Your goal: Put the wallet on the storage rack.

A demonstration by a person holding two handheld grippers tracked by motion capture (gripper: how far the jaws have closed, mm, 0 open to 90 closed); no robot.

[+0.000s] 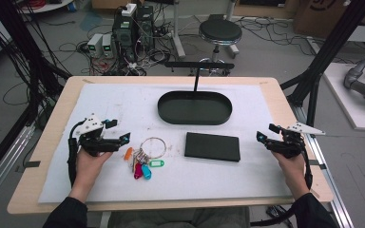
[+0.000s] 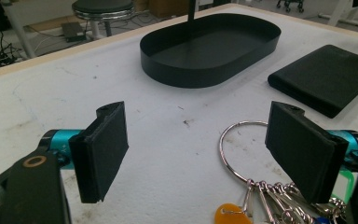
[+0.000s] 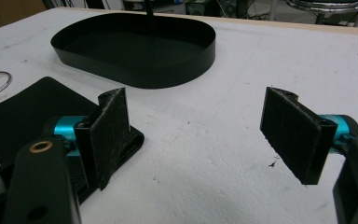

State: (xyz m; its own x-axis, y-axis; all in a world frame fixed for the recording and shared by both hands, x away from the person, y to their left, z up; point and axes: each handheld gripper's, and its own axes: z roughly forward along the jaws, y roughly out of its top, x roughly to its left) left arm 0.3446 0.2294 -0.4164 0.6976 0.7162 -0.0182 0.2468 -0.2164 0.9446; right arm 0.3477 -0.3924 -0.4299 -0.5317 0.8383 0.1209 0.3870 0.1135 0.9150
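Observation:
A key ring (image 1: 153, 147) with several keys and coloured tags lies on the white mat, left of centre; its steel loop (image 2: 235, 154) sits just ahead of my left jaws. A flat black case (image 1: 213, 146) lies to its right, and a black oval tray (image 1: 195, 108) with an upright post stands behind both. My left gripper (image 1: 116, 131) rests at the left of the keys, open, nothing between its pads (image 2: 103, 149). My right gripper (image 1: 267, 133) hovers at the mat's right edge, open and empty, the black case (image 3: 23, 116) to the left of its left pad (image 3: 109, 135).
The white mat (image 1: 123, 102) covers a wooden table (image 1: 57, 109). Beyond the far edge stand a round stool (image 1: 220, 32), computer boxes and tangled cables on the floor. Black frame posts rise at both sides.

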